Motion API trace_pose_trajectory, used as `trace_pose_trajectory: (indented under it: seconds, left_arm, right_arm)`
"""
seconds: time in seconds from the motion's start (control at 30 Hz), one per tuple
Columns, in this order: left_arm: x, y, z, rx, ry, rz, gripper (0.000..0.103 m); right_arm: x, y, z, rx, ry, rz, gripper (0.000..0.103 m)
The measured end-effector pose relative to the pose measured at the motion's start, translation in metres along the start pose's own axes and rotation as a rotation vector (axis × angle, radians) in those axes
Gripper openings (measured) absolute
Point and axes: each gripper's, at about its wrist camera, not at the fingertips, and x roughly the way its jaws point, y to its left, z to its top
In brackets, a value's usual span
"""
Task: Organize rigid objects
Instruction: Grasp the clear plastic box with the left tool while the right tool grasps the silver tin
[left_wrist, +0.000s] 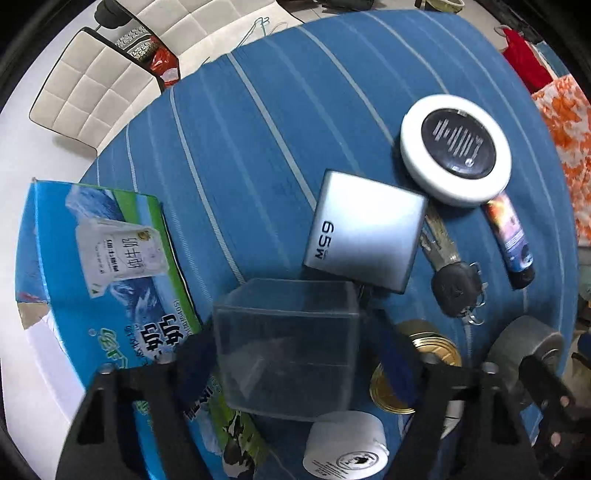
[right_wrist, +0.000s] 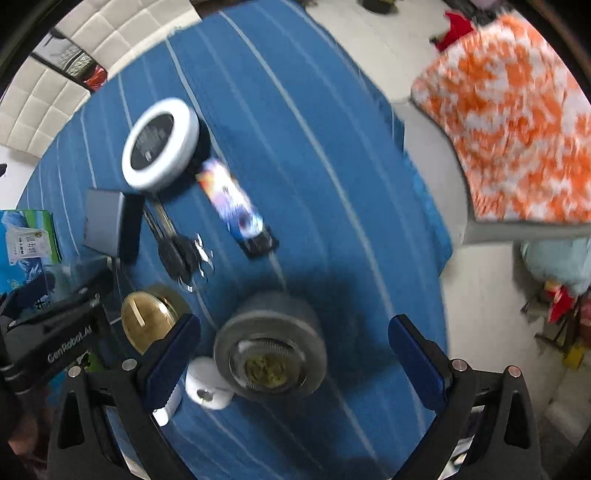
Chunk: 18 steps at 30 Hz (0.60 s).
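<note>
My left gripper (left_wrist: 291, 354) is shut on a clear plastic box (left_wrist: 288, 347), held above the blue striped cloth beside the milk carton box (left_wrist: 103, 266). On the cloth lie a silver 65W charger (left_wrist: 364, 230), a white round device (left_wrist: 456, 147), a key (left_wrist: 452, 273), a colourful tube (left_wrist: 509, 240), a gold tin (left_wrist: 417, 365), a white roll (left_wrist: 345, 446) and a grey jar (left_wrist: 524, 347). My right gripper (right_wrist: 293, 354) is open, its fingers either side of the grey jar (right_wrist: 271, 343). The left gripper also shows in the right wrist view (right_wrist: 55, 325).
The blue striped cloth (left_wrist: 258, 122) covers a bed. A white padded headboard (left_wrist: 85, 88) is at the far left. An orange and white blanket (right_wrist: 513, 122) lies off the right edge, with floor clutter (right_wrist: 561, 302) beyond.
</note>
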Motion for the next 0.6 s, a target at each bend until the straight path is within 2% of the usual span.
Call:
trace_pose_trajectory:
  seconds: [0.17, 0.23, 0.3, 0.4, 0.5, 0.57, 0.6]
  left_arm:
    - [0.016, 0.008, -0.001, -0.026, 0.043, -0.061, 0.067]
    - [0.022, 0.015, -0.001, -0.060, 0.050, -0.096, 0.070]
    - [0.021, 0.020, -0.001, -0.077, 0.055, -0.125, 0.069]
    - [0.016, 0.024, -0.002, -0.075, 0.050, -0.137, 0.064]
    - [0.018, 0.019, -0.014, -0.079, 0.030, -0.139, 0.064]
    - [0.016, 0.021, -0.020, -0.079, 0.024, -0.140, 0.063]
    - [0.016, 0.022, -0.021, -0.079, 0.022, -0.138, 0.063]
  right_arm:
    - [0.019, 0.002, -0.008, 0.038, 0.035, 0.018, 0.103]
    - [0.027, 0.005, -0.009, 0.049, 0.045, 0.012, 0.102]
    - [0.035, 0.005, -0.006, 0.057, 0.053, 0.004, 0.099]
    - [0.045, 0.007, -0.007, 0.072, 0.075, -0.002, 0.087]
    - [0.052, 0.008, -0.009, 0.072, 0.080, 0.000, 0.083]
    - [0.055, 0.010, -0.009, 0.071, 0.079, 0.001, 0.074]
    - [0.055, 0.011, -0.010, 0.078, 0.072, -0.009, 0.074]
